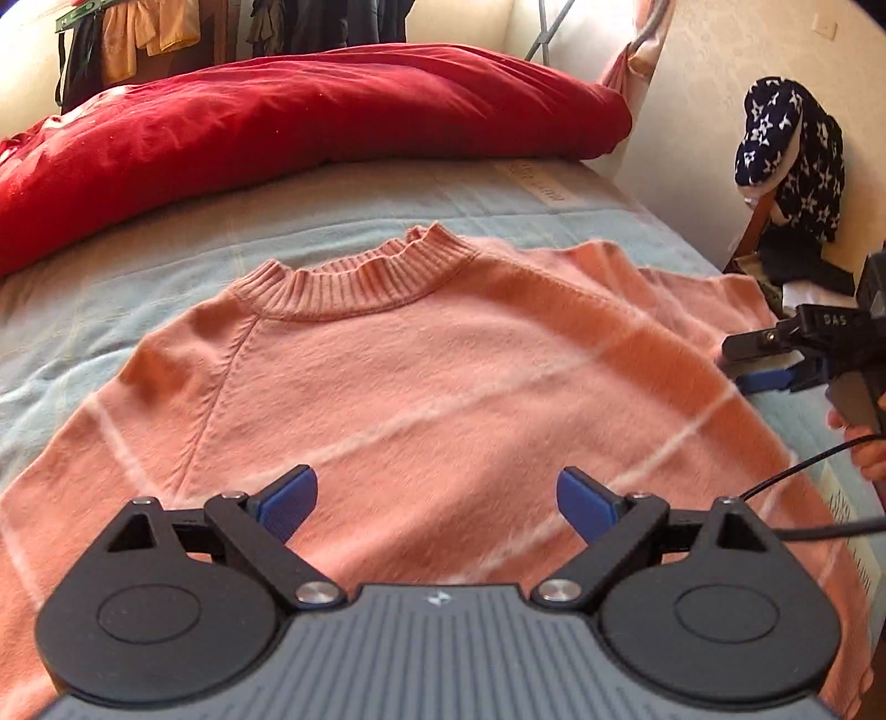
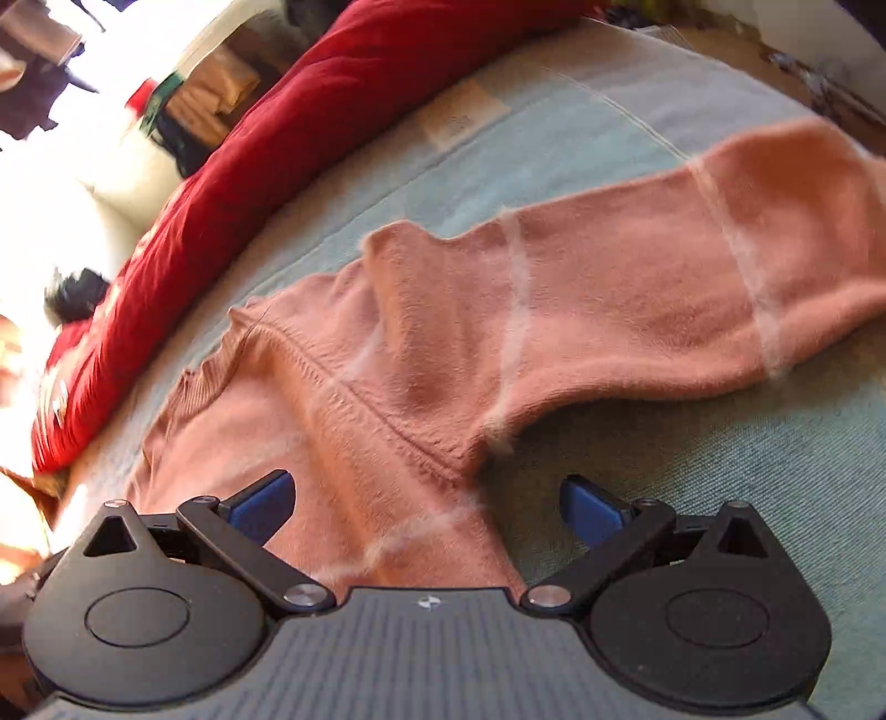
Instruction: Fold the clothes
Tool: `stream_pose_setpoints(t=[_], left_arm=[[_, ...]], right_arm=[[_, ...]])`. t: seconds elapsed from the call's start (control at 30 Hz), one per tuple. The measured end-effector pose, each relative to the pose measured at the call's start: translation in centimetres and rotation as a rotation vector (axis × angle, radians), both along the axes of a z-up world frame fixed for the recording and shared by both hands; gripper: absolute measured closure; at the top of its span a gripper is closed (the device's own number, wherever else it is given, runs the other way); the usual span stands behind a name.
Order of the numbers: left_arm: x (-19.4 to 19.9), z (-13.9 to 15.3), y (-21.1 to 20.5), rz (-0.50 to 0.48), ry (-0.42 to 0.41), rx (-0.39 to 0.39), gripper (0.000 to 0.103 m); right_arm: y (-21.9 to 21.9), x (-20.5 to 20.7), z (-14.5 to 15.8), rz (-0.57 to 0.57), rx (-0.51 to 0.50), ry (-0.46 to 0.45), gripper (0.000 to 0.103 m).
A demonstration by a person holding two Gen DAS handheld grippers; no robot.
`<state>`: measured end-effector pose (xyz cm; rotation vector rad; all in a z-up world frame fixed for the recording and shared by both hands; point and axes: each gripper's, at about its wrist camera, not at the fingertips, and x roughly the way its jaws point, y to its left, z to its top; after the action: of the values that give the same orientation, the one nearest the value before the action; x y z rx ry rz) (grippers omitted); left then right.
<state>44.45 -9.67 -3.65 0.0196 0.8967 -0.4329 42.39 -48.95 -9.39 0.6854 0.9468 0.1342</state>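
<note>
A salmon-pink knit sweater (image 1: 421, 376) with thin white stripes lies flat on the bed, its ribbed collar (image 1: 360, 282) pointing away from me. My left gripper (image 1: 437, 498) hovers open over the sweater's lower body with nothing between its fingers. The right gripper (image 1: 758, 360) sits at the sweater's right edge, by the sleeve. In the right wrist view the right gripper (image 2: 429, 507) is open above the sweater's (image 2: 387, 387) armpit seam. The sleeve (image 2: 692, 277) stretches away to the right across the sheet.
A light blue sheet (image 1: 138, 299) covers the bed. A bulky red duvet (image 1: 304, 127) lies along its far side. A star-patterned cloth (image 1: 792, 155) hangs over a chair by the wall at right. Clothes (image 1: 149, 33) hang at the back. A hand (image 1: 869, 454) and a cable (image 1: 803, 471) are at the right edge.
</note>
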Motion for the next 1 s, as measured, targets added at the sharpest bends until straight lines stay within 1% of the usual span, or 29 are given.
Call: stream_pose_setpoints(t=[0.1,0.3,0.43,0.53,0.57,0.67,0.7,0.77,0.87,1.0], left_arm=[[0.7,-0.9,-0.7,0.008,0.009,-0.027,0.01],[2.1,-2.6,-1.4,0.029,0.06,-0.034,0.01],[3.2,-2.8,-1.6,0.03,0.085,-0.03,0.01],[3.8,-2.8,-1.8,0.021,0.089,-0.016,0.01],[3.9,-2.7,-1.9,0.018,0.088,-0.011,0.01],[4.4,-2.8,-2.0,0.013,0.091,-0.011,0.01],[4.5,-2.9,-2.0,0.013,0.088,-0.01,0.01],[4.6,-3.0,-2.2,0.007,0.085,-0.005,0.01],[4.8,-2.9,-2.3,-0.003,0.082,-0.002,0.01],[4.6,-2.2,-2.0,-0.017,0.068,0.014,0.01]], right_arm=[[-1.7,0.7,-1.7,-0.098,0.128,-0.05,0.0],[-2.9,4.1,-3.8,-0.232,0.265,-0.17,0.0],[-4.3,4.8,-4.1,-0.305,0.37,-0.206,0.0],[-6.7,4.1,-3.7,-0.378,0.44,-0.276,0.0],[-8.1,3.6,-3.5,-0.428,0.439,-0.299,0.0],[-11.8,2.5,-3.5,-0.561,0.437,-0.329,0.0],[-12.7,2.2,-3.6,-0.587,0.431,-0.325,0.0],[-13.8,1.8,-3.8,-0.602,0.402,-0.308,0.0],[-13.8,1.7,-3.2,-0.557,0.303,-0.233,0.0],[-11.8,0.0,-2.0,-0.457,0.235,-0.092,0.0]])
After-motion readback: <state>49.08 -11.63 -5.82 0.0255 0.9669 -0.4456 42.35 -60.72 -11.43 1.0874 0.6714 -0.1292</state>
